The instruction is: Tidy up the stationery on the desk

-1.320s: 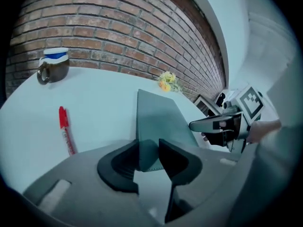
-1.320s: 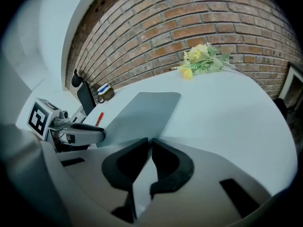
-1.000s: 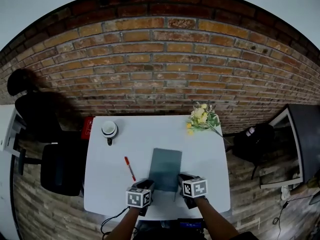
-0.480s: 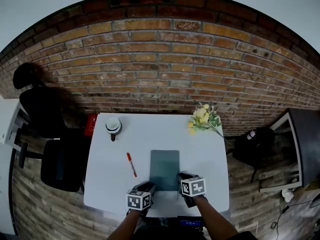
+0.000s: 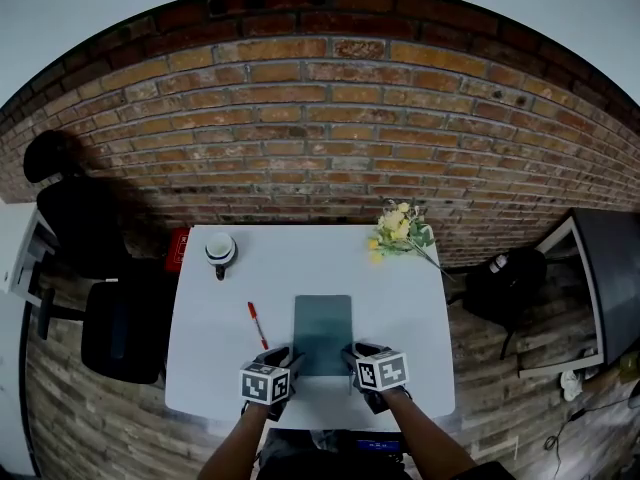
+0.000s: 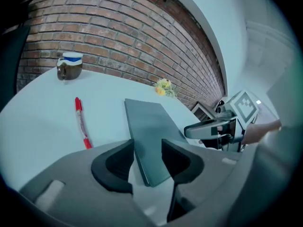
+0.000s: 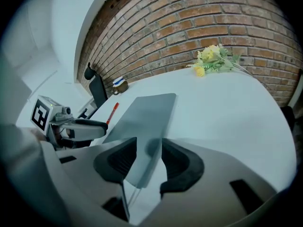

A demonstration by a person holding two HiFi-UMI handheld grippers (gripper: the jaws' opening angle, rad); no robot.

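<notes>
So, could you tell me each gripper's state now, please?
Left gripper: open, jaws just opened; thin grey-green notebook between them.
Right gripper: open, just opened; notebook between.

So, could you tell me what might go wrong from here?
The left gripper and right gripper have just been opening, with near corners of the notebook between their jaws; pulling back carelessly could skew it. The red pen lies loose near the left gripper, so a sweep might roll it.
</notes>
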